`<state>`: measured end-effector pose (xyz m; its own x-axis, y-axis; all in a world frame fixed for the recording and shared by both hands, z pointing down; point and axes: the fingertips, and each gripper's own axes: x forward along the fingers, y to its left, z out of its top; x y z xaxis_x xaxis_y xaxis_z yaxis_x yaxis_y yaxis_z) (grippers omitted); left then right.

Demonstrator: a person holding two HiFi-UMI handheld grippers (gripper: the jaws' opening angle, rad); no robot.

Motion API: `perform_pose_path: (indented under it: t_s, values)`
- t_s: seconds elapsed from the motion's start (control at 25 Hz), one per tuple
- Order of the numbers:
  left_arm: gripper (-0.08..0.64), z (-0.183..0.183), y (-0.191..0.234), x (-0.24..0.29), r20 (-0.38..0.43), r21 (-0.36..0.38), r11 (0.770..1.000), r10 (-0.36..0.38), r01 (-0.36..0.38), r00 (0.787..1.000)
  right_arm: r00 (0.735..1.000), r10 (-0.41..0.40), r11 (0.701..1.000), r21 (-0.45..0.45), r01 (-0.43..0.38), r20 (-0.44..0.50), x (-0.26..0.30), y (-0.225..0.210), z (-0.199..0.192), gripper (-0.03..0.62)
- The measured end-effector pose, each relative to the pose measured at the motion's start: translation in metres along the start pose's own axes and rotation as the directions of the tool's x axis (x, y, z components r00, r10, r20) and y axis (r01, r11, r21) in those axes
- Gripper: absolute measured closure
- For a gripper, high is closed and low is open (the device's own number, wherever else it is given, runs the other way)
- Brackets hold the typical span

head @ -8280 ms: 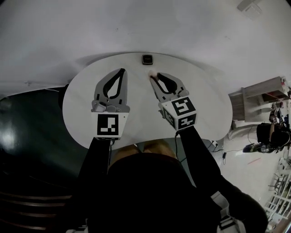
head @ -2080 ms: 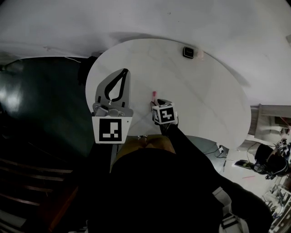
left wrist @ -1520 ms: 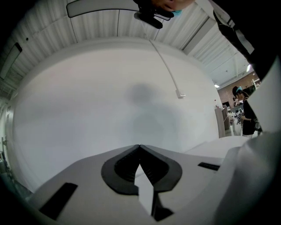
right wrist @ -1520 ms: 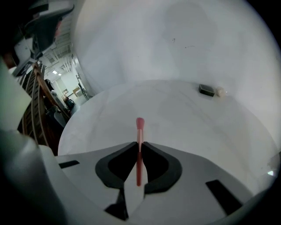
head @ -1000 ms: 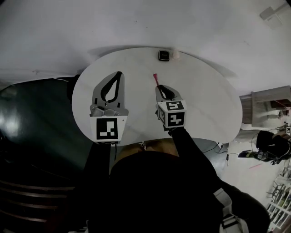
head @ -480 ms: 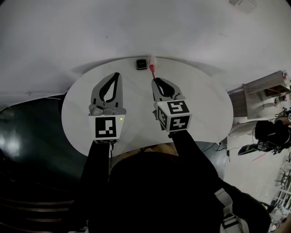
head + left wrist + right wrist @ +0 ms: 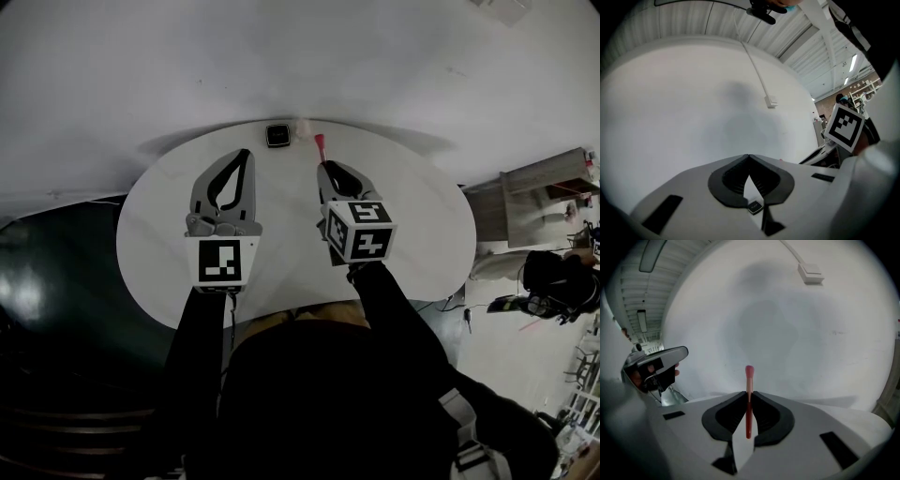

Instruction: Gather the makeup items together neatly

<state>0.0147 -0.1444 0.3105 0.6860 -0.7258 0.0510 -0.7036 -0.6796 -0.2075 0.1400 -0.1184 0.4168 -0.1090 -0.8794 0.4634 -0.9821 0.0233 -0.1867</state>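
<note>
My right gripper [image 7: 325,169] [image 7: 749,393] is shut on a thin red makeup brush [image 7: 749,401] whose pink tip [image 7: 319,142] sticks out ahead of the jaws, held above the round white table [image 7: 412,244]. At the table's far edge lie a small dark square compact [image 7: 277,135] and a pale pinkish item [image 7: 303,128] beside it; the brush tip hangs just short of them. My left gripper [image 7: 244,155] [image 7: 748,156] hovers over the table's left half, jaws together with nothing between them.
A white wall rises right behind the table's far edge. Dark floor lies to the left. Shelving [image 7: 544,187] and clutter stand at the right. A cable duct and a wall box [image 7: 771,101] run down the wall.
Both grippers have moved toward the far edge of the table. The brush tip is closer to the compact and the pale item than one second ago.
</note>
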Motion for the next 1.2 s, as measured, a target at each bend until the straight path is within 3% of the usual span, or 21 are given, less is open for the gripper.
perform_pose_path:
  t_s: [0.32,0.52,1.2]
  values:
    - [0.543,-0.011,-0.024,0.050,-0.001,0.028,0.999,-0.020,0.020,1.000,0.996,-0.050,0.997,0.048,0.053,-0.080,0.044,-0.057,-0.014,0.528]
    - [0.543,-0.027,-0.033,0.080,0.004,-0.006,1.000,-0.021,0.021,1.000,0.990,-0.051,0.991,0.116,0.067,-0.133,0.085,-0.088,-0.027,0.528]
    - [0.543,-0.086,-0.005,0.123,-0.103,-0.059,0.998,0.022,-0.028,0.994,0.936,-0.093,0.970,0.183,0.163,-0.339,0.196,-0.129,-0.096,0.528]
